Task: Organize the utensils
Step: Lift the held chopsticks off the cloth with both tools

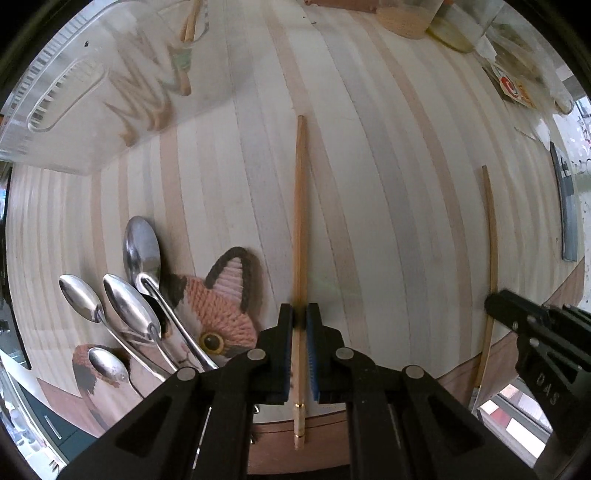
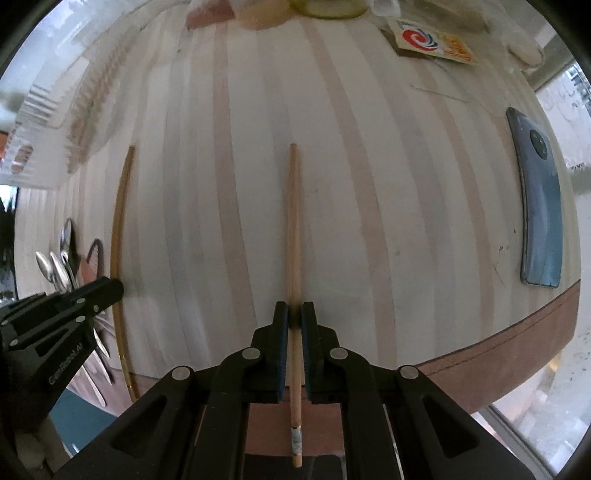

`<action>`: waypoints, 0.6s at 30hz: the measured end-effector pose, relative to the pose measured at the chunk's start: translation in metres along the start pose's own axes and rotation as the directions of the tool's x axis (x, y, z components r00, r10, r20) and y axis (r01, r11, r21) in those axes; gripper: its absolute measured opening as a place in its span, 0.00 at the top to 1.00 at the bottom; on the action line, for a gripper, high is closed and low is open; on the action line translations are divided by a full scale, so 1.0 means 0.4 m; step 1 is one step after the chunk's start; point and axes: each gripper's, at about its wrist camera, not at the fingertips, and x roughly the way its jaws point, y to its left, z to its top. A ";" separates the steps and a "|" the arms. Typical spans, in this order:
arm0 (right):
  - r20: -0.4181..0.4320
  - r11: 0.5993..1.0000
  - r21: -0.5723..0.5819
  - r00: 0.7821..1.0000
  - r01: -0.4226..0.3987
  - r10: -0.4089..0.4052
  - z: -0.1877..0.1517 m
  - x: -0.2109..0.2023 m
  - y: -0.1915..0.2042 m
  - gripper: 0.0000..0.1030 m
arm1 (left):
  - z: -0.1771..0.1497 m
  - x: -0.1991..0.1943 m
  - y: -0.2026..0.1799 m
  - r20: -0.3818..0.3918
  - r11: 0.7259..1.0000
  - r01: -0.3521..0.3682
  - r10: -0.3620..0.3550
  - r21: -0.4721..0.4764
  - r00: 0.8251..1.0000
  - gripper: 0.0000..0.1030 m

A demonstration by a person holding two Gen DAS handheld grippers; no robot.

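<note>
My left gripper point(image 1: 299, 314) is shut on a wooden chopstick point(image 1: 300, 221) that points away over the striped table. My right gripper point(image 2: 294, 314) is shut on a second wooden chopstick point(image 2: 293, 229), also pointing away. Each gripper shows at the edge of the other's view: the right one point(image 1: 495, 301), the left one point(image 2: 114, 288), each with its chopstick point(image 1: 493, 236) point(image 2: 120, 221). Several metal spoons point(image 1: 122, 295) lie on a knitted cat coaster point(image 1: 225, 295) at the left. A clear plastic organizer tray point(image 1: 85, 85) holding chopsticks stands at the far left.
A blue phone point(image 2: 541, 206) lies at the table's right edge. A printed packet point(image 2: 432, 42), a wooden coaster point(image 1: 402, 22) and glass jars crowd the far edge. The table's brown front rim point(image 2: 517, 362) runs just under the grippers.
</note>
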 end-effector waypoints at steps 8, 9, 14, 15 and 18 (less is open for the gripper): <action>-0.049 1.000 -0.019 0.999 0.021 -0.022 -0.024 0.005 0.001 0.84 | 0.006 0.000 -0.004 -0.007 1.000 0.000 0.000 0.009 1.000 0.95; -0.045 1.000 -0.016 0.999 0.026 -0.026 -0.026 0.003 0.003 0.84 | 0.004 0.000 -0.006 -0.007 1.000 -0.001 0.001 0.010 1.000 0.95; -0.039 0.999 -0.012 0.998 0.047 -0.048 -0.052 0.013 0.032 0.82 | 0.011 0.000 -0.008 -0.005 1.000 0.002 -0.002 0.008 1.000 0.95; -0.035 0.998 -0.015 0.998 0.053 -0.054 -0.063 0.007 0.043 0.82 | 0.011 -0.001 -0.005 -0.003 1.000 0.004 -0.004 0.008 1.000 0.95; -0.024 0.998 -0.021 0.998 0.064 -0.065 -0.092 0.022 0.070 0.82 | 0.007 -0.003 -0.002 0.002 1.000 0.005 -0.005 0.008 1.000 0.95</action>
